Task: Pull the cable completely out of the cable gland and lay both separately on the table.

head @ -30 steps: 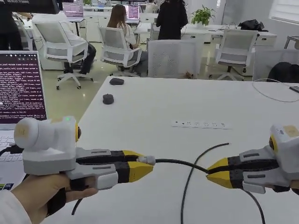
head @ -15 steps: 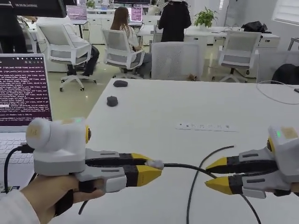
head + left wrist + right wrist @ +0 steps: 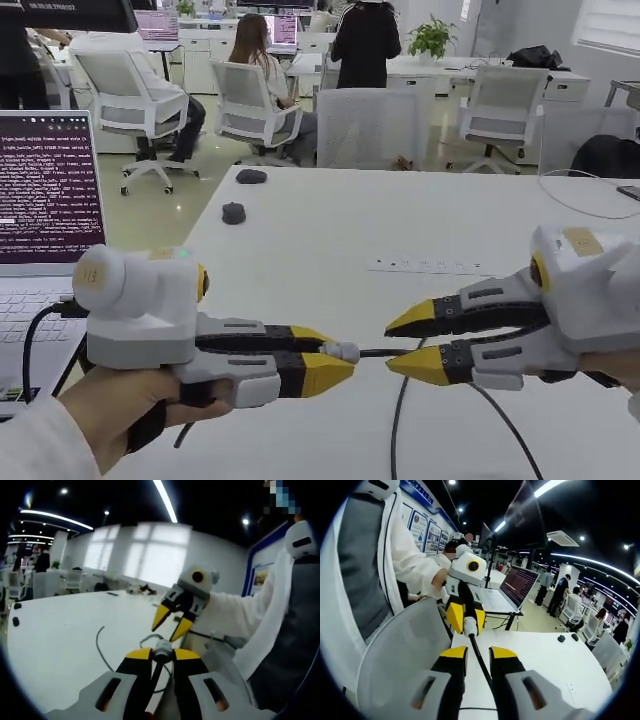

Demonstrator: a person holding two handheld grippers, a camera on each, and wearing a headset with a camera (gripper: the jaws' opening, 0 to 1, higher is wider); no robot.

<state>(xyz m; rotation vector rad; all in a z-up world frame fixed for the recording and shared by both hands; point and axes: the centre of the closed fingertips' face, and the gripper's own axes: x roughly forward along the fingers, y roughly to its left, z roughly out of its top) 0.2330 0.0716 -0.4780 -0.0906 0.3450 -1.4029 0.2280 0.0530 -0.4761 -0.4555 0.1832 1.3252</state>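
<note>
Right gripper [image 3: 391, 347] moved close to cable gland [image 3: 344, 351], jaws parted around cable [image 3: 393, 430]; left gripper [image 3: 336, 355] clamps it; laptop [image 3: 50, 190] text illegible.

Most of the cable gland [image 3: 346, 351] is swallowed up by the left gripper [image 3: 338, 353], so just its pale tip can be made out. The cable [image 3: 396, 420] gets covered where it passes the right gripper [image 3: 390, 346], and contact there can't be judged. Toward the table's [image 3: 400, 220] near edge it's chopped off by the frame. The laptop [image 3: 50, 190] is cropped on the left, its screen text too tiny to be read.
</note>
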